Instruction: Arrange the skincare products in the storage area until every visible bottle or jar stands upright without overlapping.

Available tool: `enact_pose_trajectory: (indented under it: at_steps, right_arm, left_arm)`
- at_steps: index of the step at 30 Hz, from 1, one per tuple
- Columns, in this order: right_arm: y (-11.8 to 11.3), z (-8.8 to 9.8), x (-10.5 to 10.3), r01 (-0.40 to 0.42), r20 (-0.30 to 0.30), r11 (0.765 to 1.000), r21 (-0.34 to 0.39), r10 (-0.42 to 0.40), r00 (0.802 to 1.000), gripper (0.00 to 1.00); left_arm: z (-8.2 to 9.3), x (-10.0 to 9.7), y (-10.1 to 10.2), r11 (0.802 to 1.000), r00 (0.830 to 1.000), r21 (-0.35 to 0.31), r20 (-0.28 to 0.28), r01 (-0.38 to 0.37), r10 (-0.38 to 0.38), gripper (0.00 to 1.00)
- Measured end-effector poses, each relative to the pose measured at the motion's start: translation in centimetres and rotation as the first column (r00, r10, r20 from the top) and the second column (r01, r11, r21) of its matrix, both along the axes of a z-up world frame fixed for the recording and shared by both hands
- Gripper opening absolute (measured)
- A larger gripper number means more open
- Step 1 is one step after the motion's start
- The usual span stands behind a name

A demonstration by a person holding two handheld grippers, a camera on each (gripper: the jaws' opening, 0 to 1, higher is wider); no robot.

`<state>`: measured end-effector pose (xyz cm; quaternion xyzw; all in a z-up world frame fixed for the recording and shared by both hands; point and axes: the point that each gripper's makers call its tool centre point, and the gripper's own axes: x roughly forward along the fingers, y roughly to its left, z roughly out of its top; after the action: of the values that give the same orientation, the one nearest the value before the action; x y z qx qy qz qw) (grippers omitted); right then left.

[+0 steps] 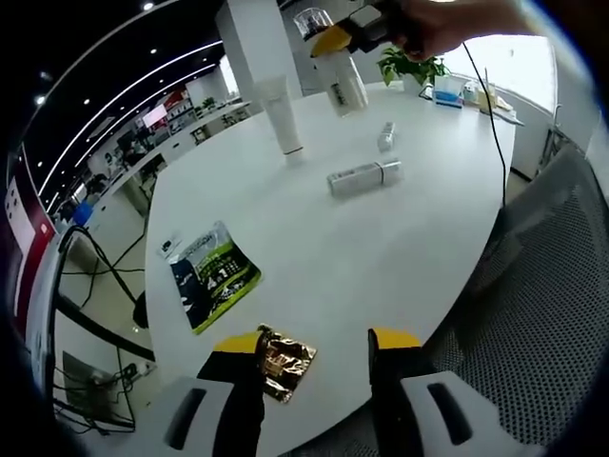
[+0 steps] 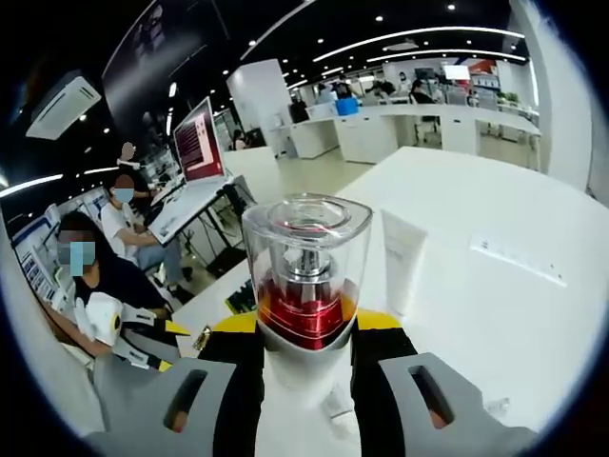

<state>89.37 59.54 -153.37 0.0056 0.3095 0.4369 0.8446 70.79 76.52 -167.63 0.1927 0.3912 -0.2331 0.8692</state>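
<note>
1. Bottle [image 2: 306,276], clear cap, red base: clamped between right gripper [image 2: 306,335] jaws, raised above white table [image 1: 381,248].
2. Left gripper [image 1: 314,345]: jaws apart, nothing held, over near table edge beside gold sachet [image 1: 284,364].
3. White tube [image 1: 281,114] upright; white box [image 1: 363,176] lying flat mid-table.

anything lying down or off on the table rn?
Yes. A white box and a small bottle lie flat mid-table, while the white tube stands upright. A green pouch and gold packet lie near the edge. The right hand-held gripper holds a clear-capped bottle off the table.

Left gripper [image 1: 314,357] and right gripper [image 2: 306,343], black jaws, yellow tips (grey housings with slots)
</note>
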Motion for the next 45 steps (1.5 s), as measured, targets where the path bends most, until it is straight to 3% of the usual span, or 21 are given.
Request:
enact_pose_trajectory:
  at_steps: [17,24,27,30,45]
  right_arm:
    - [-0.1,-1.4,-0.4,-0.005,0.003,0.999,-0.048,0.005,1.000,0.32]
    - [-0.5,-1.7,-0.1,0.006,0.011,0.999,-0.034,-0.006,1.000,0.31]
    - [-0.9,-2.1,0.0,0.000,0.025,0.999,-0.053,0.001,1.000,0.32]
    - [-1.5,-2.5,0.5,0.006,0.029,0.998,-0.065,-0.005,1.000,0.32]
    - [-3.2,-4.8,5.1,-0.008,0.099,0.993,-0.116,0.020,0.995,0.31]
  left_arm:
    - [-0.4,-0.3,-0.1,1.000,1.000,0.010,-0.018,0.009,-0.009,0.44]
    - [-0.5,-0.3,0.0,1.000,1.000,0.017,-0.025,0.014,-0.013,0.43]
    - [-0.1,-0.1,0.3,0.999,1.000,0.043,0.003,0.019,-0.019,0.43]
    - [0.2,0.2,0.5,0.999,1.000,0.043,0.025,0.012,-0.013,0.44]
    - [-1.4,-0.5,1.3,0.995,0.999,0.098,-0.051,0.008,-0.003,0.42]
